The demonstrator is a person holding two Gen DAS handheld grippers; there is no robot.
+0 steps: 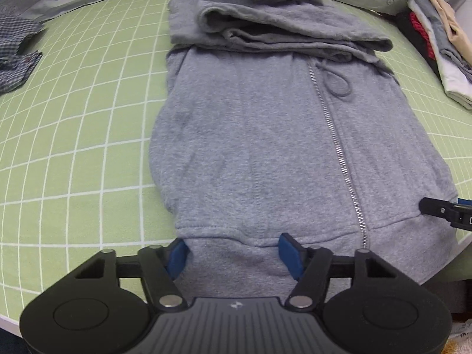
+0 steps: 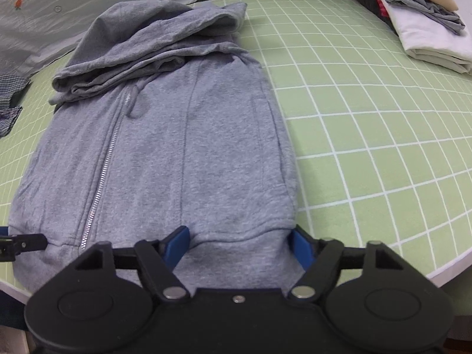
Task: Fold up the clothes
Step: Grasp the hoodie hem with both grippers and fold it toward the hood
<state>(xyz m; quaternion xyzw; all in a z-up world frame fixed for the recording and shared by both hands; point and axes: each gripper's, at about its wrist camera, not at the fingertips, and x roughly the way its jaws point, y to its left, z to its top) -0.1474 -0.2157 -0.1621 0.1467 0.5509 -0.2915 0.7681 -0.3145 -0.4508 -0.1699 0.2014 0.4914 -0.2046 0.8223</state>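
Note:
A grey zip-up hoodie (image 1: 265, 135) lies flat on the green grid mat (image 1: 73, 118), zipper up, with its sleeves and hood folded in a bundle (image 1: 265, 26) at the far end. My left gripper (image 1: 233, 253) is open, its blue pads either side of the hem band at the hoodie's left near corner. My right gripper (image 2: 240, 246) is open, its blue pads straddling the hem band at the hoodie's (image 2: 177, 147) right near corner. Each gripper's tip shows at the edge of the other's view.
A stack of folded clothes (image 2: 427, 29) sits at the far right of the mat (image 2: 383, 118). Checked garments (image 1: 17, 53) lie at the far left. A pale sheet (image 2: 59, 6) runs along the back. The mat's near edge is just below the hem.

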